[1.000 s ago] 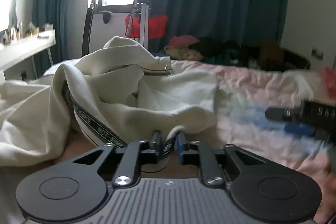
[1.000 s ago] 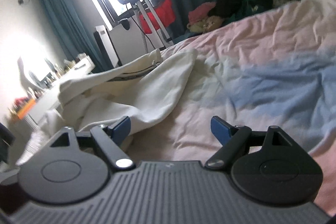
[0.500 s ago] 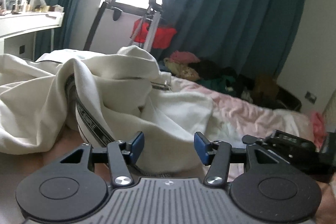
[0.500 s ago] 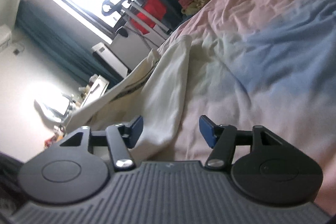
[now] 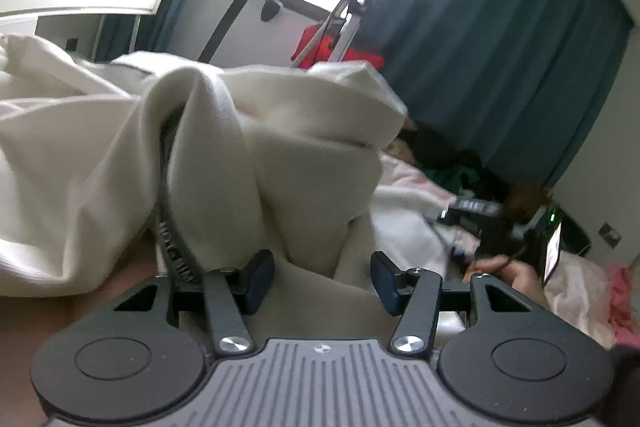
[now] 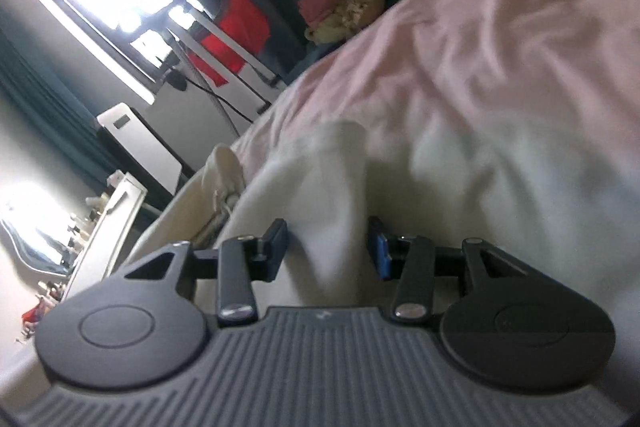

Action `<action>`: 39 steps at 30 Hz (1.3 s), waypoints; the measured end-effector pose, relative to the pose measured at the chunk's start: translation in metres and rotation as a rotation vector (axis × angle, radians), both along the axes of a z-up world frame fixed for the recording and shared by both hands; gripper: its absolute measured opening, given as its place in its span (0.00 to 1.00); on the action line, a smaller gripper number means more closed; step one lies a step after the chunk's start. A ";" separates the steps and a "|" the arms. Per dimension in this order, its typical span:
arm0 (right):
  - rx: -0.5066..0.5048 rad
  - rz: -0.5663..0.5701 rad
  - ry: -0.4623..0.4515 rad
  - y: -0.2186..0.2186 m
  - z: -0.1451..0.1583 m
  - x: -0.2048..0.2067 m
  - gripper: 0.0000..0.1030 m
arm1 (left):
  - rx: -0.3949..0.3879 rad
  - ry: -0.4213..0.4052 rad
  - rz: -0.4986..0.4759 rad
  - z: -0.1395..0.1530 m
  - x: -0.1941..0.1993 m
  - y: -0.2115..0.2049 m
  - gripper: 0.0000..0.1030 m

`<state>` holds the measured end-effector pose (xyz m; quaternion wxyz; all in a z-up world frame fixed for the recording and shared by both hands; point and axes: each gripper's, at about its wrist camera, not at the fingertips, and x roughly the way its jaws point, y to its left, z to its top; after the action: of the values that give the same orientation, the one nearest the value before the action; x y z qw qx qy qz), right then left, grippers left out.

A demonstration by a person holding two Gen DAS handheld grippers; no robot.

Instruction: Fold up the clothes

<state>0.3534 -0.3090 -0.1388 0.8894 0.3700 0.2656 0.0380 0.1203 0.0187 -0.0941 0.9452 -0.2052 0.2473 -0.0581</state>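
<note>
Cream knit fabric fills both views: the cream-white sweatshirt with a lettered black trim band point(image 5: 248, 147) sits bunched in a tall heap on the rumpled pink bed sheet point(image 6: 500, 59), nowhere near flat and not in any tidy fold. The left gripper point(image 5: 322, 281) hangs spread wide, blue pads clear on either side of a hanging fold, gripping nothing. The right gripper point(image 6: 328, 247) is parted too, its jaws straddling a narrow tongue of the same cloth, and nothing is pinched between them. Over in the left view, a bare hand point(image 5: 516, 275) shows beside the far gripper.

Now the risks, as I judge them. Close on that heap and either claw could bite several layers at once, so a lift drags the whole bundle instead of one edge. That trim band sits right by the left claw's inner finger; catch it and the hem twists. On the right, the tongue is slim and soft; a shallow bite could let it slide out mid-lift. Both views are blurred, so edges are hard to place.
</note>
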 end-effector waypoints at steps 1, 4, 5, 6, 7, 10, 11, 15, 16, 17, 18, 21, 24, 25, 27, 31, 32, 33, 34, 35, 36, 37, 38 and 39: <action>-0.001 -0.001 -0.013 0.000 0.000 0.004 0.35 | 0.004 -0.001 -0.001 -0.002 0.002 -0.001 0.55; -0.007 -0.008 -0.054 0.000 0.003 0.010 0.09 | 0.017 -0.006 -0.004 -0.008 0.007 -0.003 0.57; -0.012 -0.009 -0.076 -0.001 0.007 0.006 0.09 | 0.022 -0.009 -0.005 -0.008 0.007 -0.004 0.58; -0.023 -0.013 -0.093 -0.002 0.012 0.002 0.08 | 0.028 -0.012 -0.005 -0.008 0.007 -0.005 0.58; -0.026 -0.019 -0.107 -0.006 0.018 -0.004 0.08 | 0.025 -0.014 -0.008 -0.007 0.007 -0.005 0.58; -0.022 -0.061 -0.148 -0.025 0.038 -0.028 0.07 | 0.006 -0.019 -0.019 -0.004 0.002 -0.005 0.58; -0.028 -0.082 -0.162 -0.034 0.047 -0.039 0.07 | -0.001 -0.021 -0.022 -0.003 0.001 -0.005 0.57; -0.090 -0.201 -0.199 -0.083 0.080 -0.096 0.07 | -0.027 -0.027 -0.062 0.003 -0.006 -0.007 0.57; -0.103 -0.237 -0.196 -0.095 0.085 -0.111 0.07 | -0.030 -0.031 -0.076 0.004 -0.010 -0.008 0.57; -0.117 -0.273 -0.192 -0.108 0.091 -0.127 0.07 | -0.033 -0.035 -0.090 0.005 -0.014 -0.010 0.57; -0.130 -0.309 -0.188 -0.120 0.096 -0.142 0.07 | -0.032 -0.041 -0.103 0.007 -0.017 -0.012 0.57; -0.170 -0.418 -0.177 -0.157 0.113 -0.189 0.06 | 0.004 -0.088 -0.122 0.017 -0.031 -0.017 0.55; -0.226 -0.508 -0.172 -0.187 0.127 -0.238 0.06 | -0.005 -0.134 -0.123 0.029 -0.046 -0.015 0.58; -0.249 -0.528 -0.173 -0.193 0.130 -0.255 0.06 | -0.014 -0.128 -0.124 0.030 -0.050 -0.012 0.58; -0.242 -0.563 -0.155 -0.208 0.128 -0.282 0.06 | -0.029 -0.114 -0.118 0.032 -0.055 -0.006 0.59; -0.061 -0.626 -0.027 -0.238 0.088 -0.322 0.06 | -0.100 -0.014 -0.068 0.028 -0.060 0.019 0.61; -0.004 -0.626 0.020 -0.244 0.075 -0.325 0.06 | -0.129 0.024 -0.043 0.025 -0.059 0.027 0.61; 0.055 -0.629 0.066 -0.251 0.064 -0.330 0.06 | -0.158 0.061 -0.016 0.021 -0.058 0.035 0.61; 0.114 -0.632 0.112 -0.257 0.053 -0.334 0.06 | -0.187 0.095 0.012 0.018 -0.056 0.043 0.61; 0.169 -0.635 0.154 -0.263 0.043 -0.338 0.06 | -0.216 0.128 0.040 0.014 -0.054 0.052 0.62; 0.206 -0.642 0.177 -0.266 0.037 -0.341 0.06 | -0.244 0.161 0.068 0.011 -0.052 0.060 0.63; 0.230 -0.648 0.180 -0.267 0.033 -0.343 0.06 | -0.277 0.190 0.093 0.007 -0.052 0.069 0.64; 0.253 -0.654 0.182 -0.267 0.030 -0.345 0.06 | -0.312 0.216 0.115 0.004 -0.052 0.077 0.66; 0.274 -0.659 0.184 -0.268 0.027 -0.347 0.06 | -0.355 0.242 0.133 0.000 -0.054 0.086 0.67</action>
<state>0.0060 -0.5766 -0.1114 0.7684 0.5533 0.2035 -0.2489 0.0662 0.1049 -0.0942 0.8595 -0.3897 0.3306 -0.0133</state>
